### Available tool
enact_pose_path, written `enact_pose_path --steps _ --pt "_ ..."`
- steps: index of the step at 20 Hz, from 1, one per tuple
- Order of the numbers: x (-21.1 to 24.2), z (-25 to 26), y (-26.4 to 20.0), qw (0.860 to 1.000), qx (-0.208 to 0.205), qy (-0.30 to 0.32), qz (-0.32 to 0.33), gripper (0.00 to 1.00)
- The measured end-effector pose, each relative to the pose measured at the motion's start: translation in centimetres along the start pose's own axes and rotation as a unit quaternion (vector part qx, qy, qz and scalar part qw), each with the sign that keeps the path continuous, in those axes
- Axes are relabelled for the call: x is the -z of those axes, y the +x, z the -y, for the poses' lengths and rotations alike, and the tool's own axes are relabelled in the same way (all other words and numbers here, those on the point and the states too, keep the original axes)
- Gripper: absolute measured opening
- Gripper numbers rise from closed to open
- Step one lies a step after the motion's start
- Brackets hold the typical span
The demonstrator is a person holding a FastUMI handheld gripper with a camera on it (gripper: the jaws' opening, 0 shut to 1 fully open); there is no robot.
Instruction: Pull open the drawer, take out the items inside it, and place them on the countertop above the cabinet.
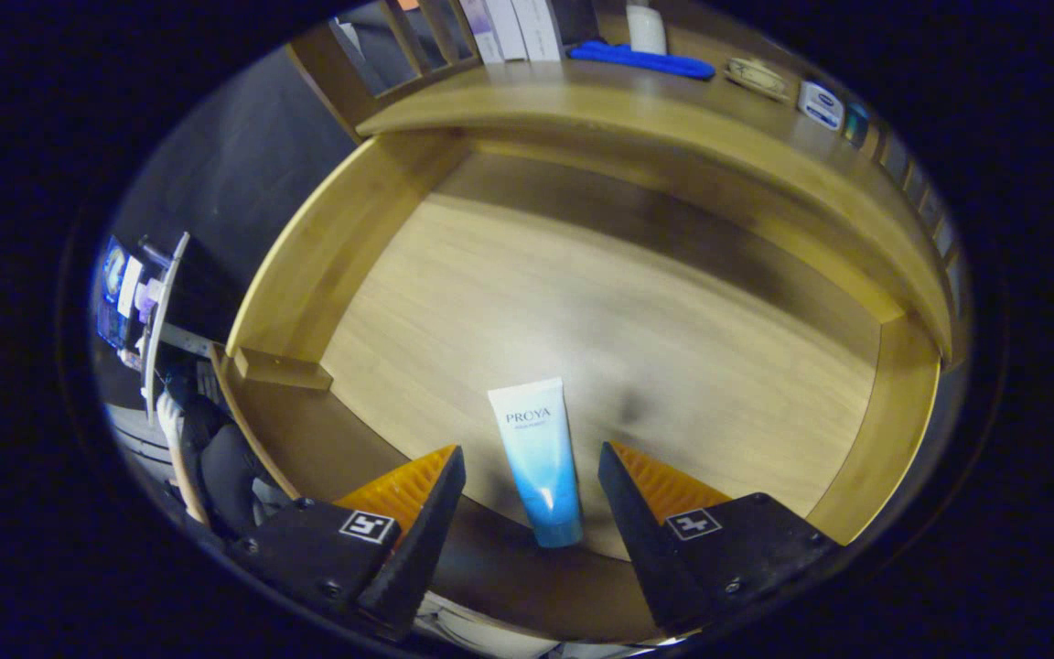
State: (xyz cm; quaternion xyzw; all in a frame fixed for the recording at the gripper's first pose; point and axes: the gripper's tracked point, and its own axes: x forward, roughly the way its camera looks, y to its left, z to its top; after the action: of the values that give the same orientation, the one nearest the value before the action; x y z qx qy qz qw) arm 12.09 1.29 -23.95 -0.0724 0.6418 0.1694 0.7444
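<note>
Drawer (pixel 326 247) already pulled open. We've got the gripper (pixel 532 485) spread wide, w/ one cosmetic tube (pixel 538 462) lying flat between the fingers, not yet pinched. Countertop (pixel 600 101) already holds several items; tube looks like the last one left.

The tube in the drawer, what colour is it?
White fading to blue, in the gripper view: tube.

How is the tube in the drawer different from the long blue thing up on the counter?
The tube fades white to blue; the blue thing is blue all over. The tube lies in the drawer between the open tongs; the blue thing rests on the countertop. Both lie flat.
</note>
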Motion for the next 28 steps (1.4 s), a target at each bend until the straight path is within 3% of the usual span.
enact_pose_path --steps 5,8,13,16,23,28 --pt "1.0 0.5 1.2 0.999 0.027 -0.006 -0.042 0.91" --pt "1.9 1.3 2.7 0.996 0.044 0.008 -0.073 0.83" --pt "1.8 1.6 3.0 0.996 0.068 0.014 -0.063 0.77" --pt "1.9 2.4 3.5 0.994 0.094 0.0 -0.052 0.53" --pt "1.0 2.0 2.8 0.995 0.078 0.06 -0.01 0.4" --pt "-0.8 1.9 0.2 0.994 0.05 0.089 0.034 0.38"
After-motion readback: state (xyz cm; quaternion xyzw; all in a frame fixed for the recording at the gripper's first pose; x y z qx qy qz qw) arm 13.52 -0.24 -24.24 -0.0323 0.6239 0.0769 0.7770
